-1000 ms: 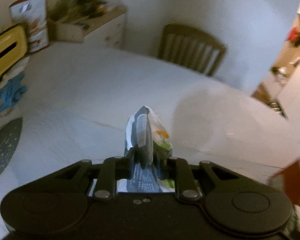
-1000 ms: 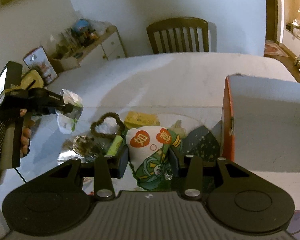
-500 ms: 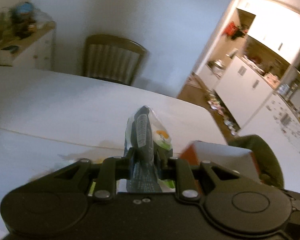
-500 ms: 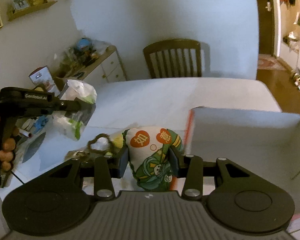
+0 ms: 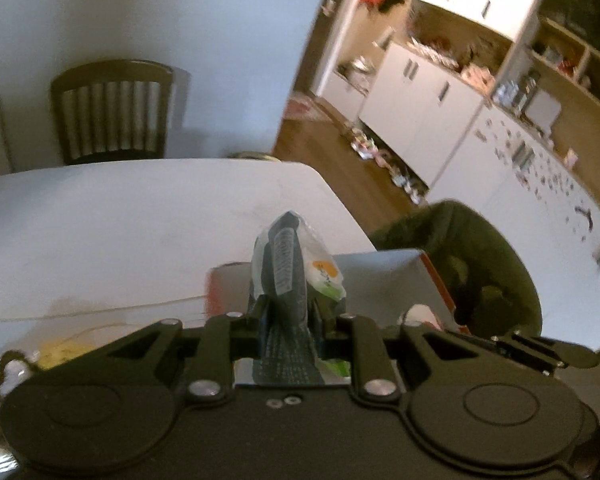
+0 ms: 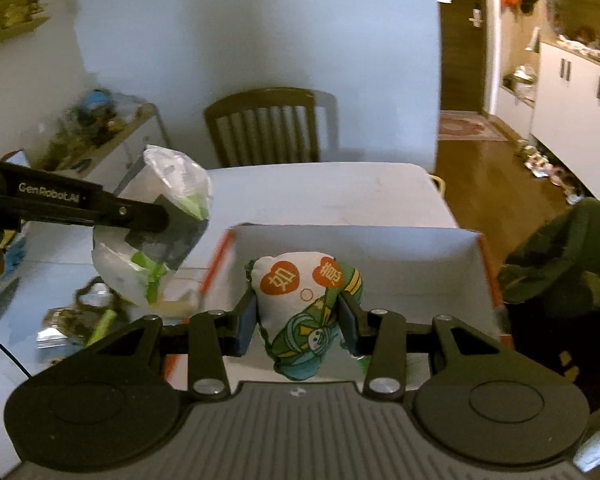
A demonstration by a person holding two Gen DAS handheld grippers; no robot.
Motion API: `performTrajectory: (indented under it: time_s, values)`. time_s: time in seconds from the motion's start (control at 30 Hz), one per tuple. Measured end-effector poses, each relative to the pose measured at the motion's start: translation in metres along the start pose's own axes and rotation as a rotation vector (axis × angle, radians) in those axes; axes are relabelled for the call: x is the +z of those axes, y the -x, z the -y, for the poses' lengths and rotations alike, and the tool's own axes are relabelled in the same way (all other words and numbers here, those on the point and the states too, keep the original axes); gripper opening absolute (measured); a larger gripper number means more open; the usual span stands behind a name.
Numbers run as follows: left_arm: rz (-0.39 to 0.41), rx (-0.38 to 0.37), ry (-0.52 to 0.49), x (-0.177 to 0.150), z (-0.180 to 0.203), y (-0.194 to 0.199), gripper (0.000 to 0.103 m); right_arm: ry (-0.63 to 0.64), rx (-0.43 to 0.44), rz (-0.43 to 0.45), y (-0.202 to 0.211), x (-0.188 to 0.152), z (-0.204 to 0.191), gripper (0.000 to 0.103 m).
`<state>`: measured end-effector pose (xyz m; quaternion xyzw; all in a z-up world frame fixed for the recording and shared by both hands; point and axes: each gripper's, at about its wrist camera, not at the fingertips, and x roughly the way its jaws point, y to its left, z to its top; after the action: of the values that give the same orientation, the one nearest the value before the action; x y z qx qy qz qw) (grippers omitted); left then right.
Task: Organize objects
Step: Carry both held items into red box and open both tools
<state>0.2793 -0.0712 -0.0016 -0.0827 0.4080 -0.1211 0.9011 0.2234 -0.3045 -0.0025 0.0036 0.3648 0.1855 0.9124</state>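
Observation:
My left gripper (image 5: 288, 308) is shut on a white and green snack packet (image 5: 288, 264) and holds it in the air beside the left rim of an open orange-edged box (image 5: 384, 268). The same packet (image 6: 156, 236) and left gripper (image 6: 168, 220) show in the right wrist view, left of the box (image 6: 380, 244). My right gripper (image 6: 298, 320) is shut on a small printed cloth pouch (image 6: 304, 304) with orange hearts and holds it over the box's opening.
Several loose packets and a keyring (image 6: 80, 316) lie on the white table (image 6: 320, 196) left of the box. A wooden chair (image 6: 266, 128) stands at the far side. A dark green garment (image 6: 560, 264) lies right of the box. The kitchen floor is beyond.
Both grippers have risen and swung right with their loads. The right gripper's pouch is now over the box opening, and the left gripper's packet has come up beside the box.

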Motion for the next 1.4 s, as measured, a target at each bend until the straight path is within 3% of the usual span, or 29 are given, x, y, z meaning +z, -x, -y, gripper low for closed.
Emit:
performTrajectory:
  time_s: [0.23, 0.53, 0.63, 1.0, 1.23, 1.4]
  values:
    - [-0.068, 0.031, -0.132, 0.002, 0.038, -0.06, 0.021, 0.004, -0.076, -0.049, -0.027, -0.005, 0.03, 0.042]
    - [-0.205, 0.052, -0.267, -0.018, 0.056, -0.126, 0.02, 0.099, -0.104, -0.171, -0.077, -0.021, 0.043, 0.042]
    - [-0.247, 0.046, -0.258, -0.024, 0.054, -0.14, 0.02, 0.147, -0.108, -0.218, -0.091, -0.03, 0.041, 0.042]
    - [-0.305, 0.048, -0.255, -0.033, 0.048, -0.157, 0.021, 0.146, -0.111, -0.328, -0.115, -0.04, 0.051, 0.045]
    - [-0.298, 0.046, -0.217, -0.035, 0.042, -0.15, 0.031, 0.128, -0.091, -0.321, -0.112, -0.036, 0.054, 0.047]
    - [-0.271, 0.043, -0.202, -0.034, 0.041, -0.138, 0.042, 0.12, -0.071, -0.292, -0.099, -0.034, 0.055, 0.057]
